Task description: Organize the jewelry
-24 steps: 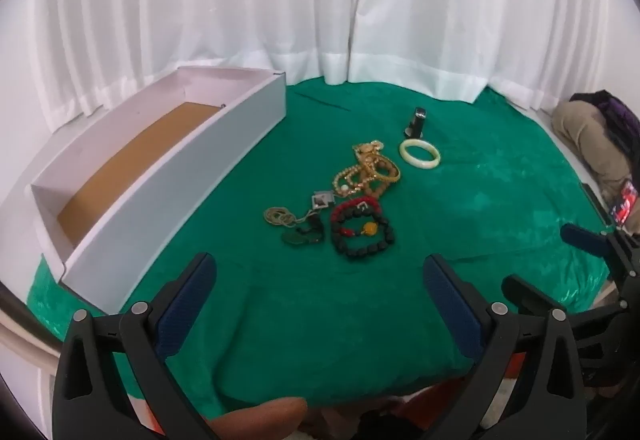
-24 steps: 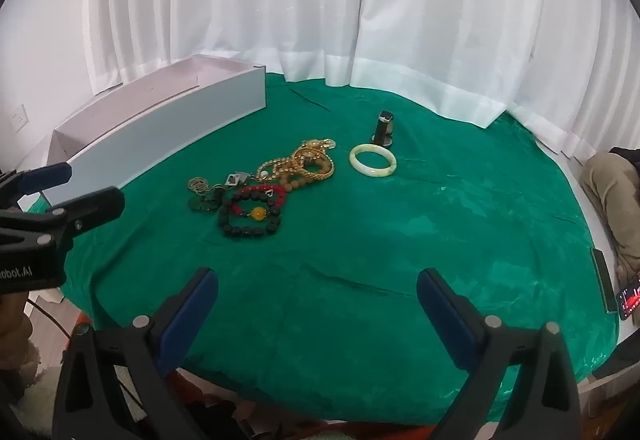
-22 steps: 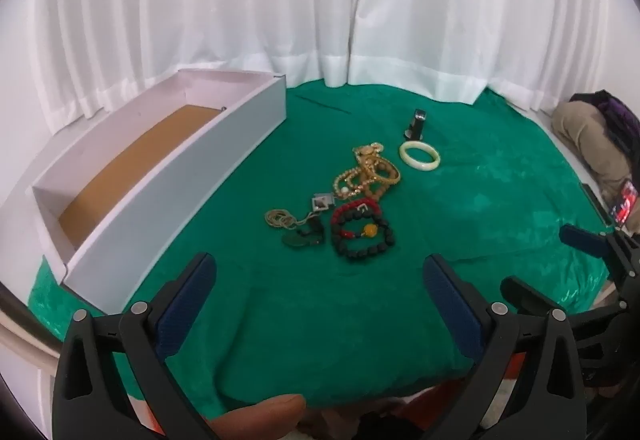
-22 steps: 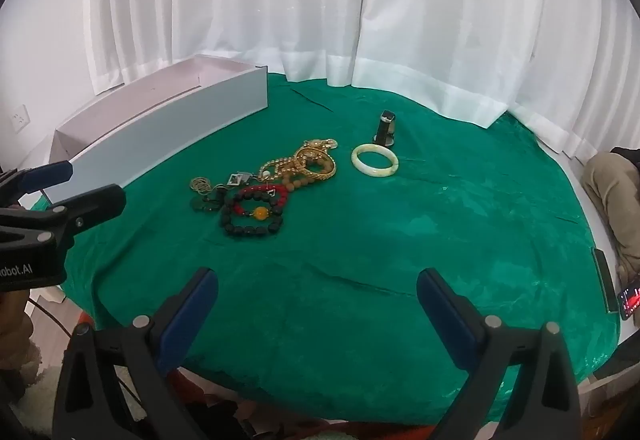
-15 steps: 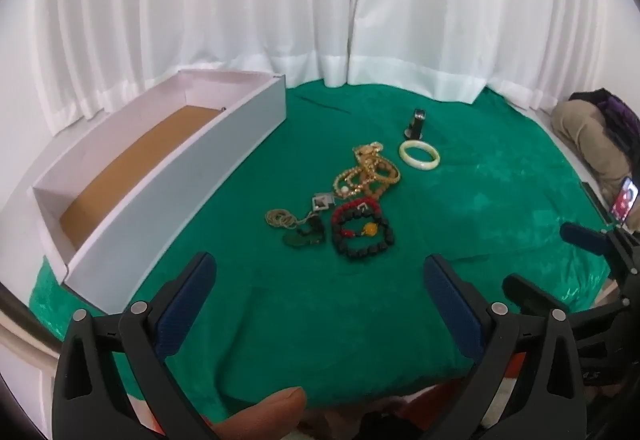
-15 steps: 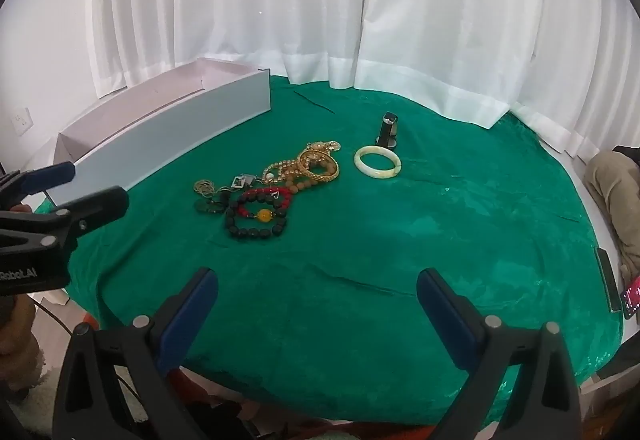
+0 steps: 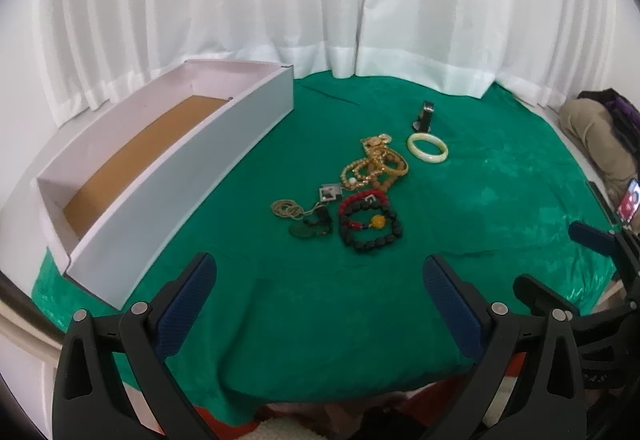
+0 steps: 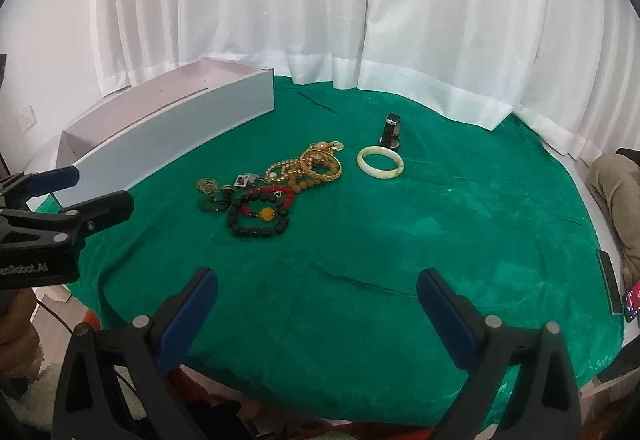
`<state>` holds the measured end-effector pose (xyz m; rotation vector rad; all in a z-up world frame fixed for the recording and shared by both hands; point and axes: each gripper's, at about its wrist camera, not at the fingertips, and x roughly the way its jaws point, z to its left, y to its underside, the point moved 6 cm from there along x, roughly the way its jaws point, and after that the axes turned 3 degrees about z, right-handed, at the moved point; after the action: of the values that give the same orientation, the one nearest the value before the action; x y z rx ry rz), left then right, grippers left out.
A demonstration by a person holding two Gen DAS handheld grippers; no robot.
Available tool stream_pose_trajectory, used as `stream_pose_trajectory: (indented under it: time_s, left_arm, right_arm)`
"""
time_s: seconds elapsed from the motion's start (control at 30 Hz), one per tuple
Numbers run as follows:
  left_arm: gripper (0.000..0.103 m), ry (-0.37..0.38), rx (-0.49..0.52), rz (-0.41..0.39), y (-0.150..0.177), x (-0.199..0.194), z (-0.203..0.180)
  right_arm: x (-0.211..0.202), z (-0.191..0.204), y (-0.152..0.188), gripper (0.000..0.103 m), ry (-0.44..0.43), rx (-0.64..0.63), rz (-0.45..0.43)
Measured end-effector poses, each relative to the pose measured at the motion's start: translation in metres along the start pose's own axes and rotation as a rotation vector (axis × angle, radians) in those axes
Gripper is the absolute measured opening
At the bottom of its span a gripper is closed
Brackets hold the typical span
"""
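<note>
1. The left claw (image 7: pixel 318 298) hangs released over the near edge of the desk (image 7: pixel 500 199), its fingers wide apart and holding nothing.
2. The right claw (image 8: pixel 318 300) is likewise released, above the near edge.
3. A jewelry pile lies mid-desk: a black bead bracelet (image 8: pixel 259 217) nearest, touching a red bead bracelet (image 8: pixel 272 196); gold chains (image 8: pixel 316 165) lie behind.
4. A green pendant (image 8: pixel 208 204) sits at the pile's left side.
5. A pale bangle (image 8: pixel 380 162) lies apart to the right, a small black stand (image 8: pixel 391 130) just behind it.
6. A long white box (image 7: pixel 168 175) stands open along the left edge.
</note>
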<state>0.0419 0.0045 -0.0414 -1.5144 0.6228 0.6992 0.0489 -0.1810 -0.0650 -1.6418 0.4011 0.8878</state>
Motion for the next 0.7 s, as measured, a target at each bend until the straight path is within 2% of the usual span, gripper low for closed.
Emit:
stream_pose_trajectory:
  time_s: [0.27,0.57,0.7]
  left_arm:
    - [0.103,-0.007,0.008,-0.008,0.000,-0.001,-0.001]
    - [0.103,-0.044,0.010,-0.047,-0.010,-0.007,0.023]
    - [0.103,-0.003,-0.014,-0.011,-0.001,-0.002,0.027]
  right_arm:
    - [-0.003,-0.001,0.000,0.102,-0.014,0.009,0.004]
    - [-0.005,-0.005,-0.004,0.102,0.005,0.029,-0.017]
    - [0.000,-0.006,-0.004,0.102,0.003,0.038,-0.002]
